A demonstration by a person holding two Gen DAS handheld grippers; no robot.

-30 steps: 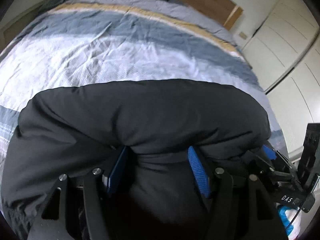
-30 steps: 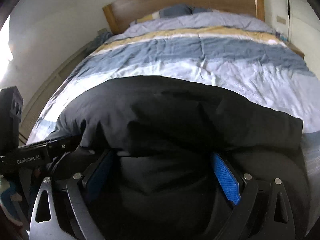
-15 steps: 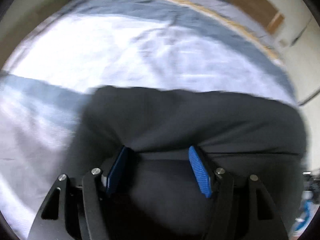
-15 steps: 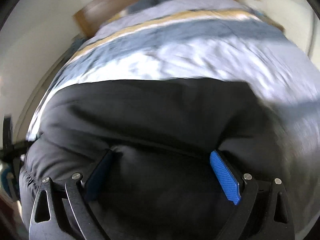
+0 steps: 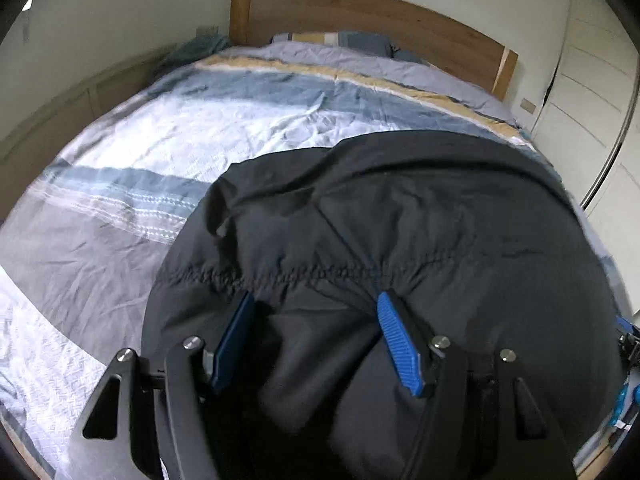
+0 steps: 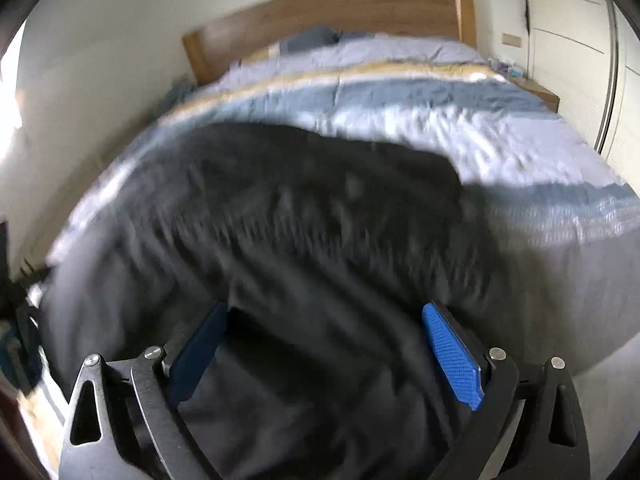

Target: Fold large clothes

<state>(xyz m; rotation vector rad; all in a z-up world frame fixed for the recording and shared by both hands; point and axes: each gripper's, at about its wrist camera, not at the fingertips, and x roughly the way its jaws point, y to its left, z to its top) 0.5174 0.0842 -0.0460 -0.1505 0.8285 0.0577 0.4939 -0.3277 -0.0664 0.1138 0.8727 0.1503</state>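
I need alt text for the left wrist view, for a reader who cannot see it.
A black jacket lies on a striped bed, bunched between the blue pads of the left gripper. A wooden headboard stands behind, white wardrobe doors at right.

Bed, wooden headboard [image 5: 360, 12] of warm oak tone at the far end, standing against a plain pale wall [image 5: 100, 28]. Striped duvet cover [image 5: 192, 136], creased, in bands of white, slate blue, grey and a narrow mustard stripe near the top, with blue-and-tan pillows [image 5: 340, 40] lying just below the headboard. White panelled wardrobe doors [image 5: 588, 92] along the right side of the bed, a small beige wall plate [image 5: 529, 105] beside them, and a low wooden bedside unit [image 6: 538, 94] near the bed's far right corner.
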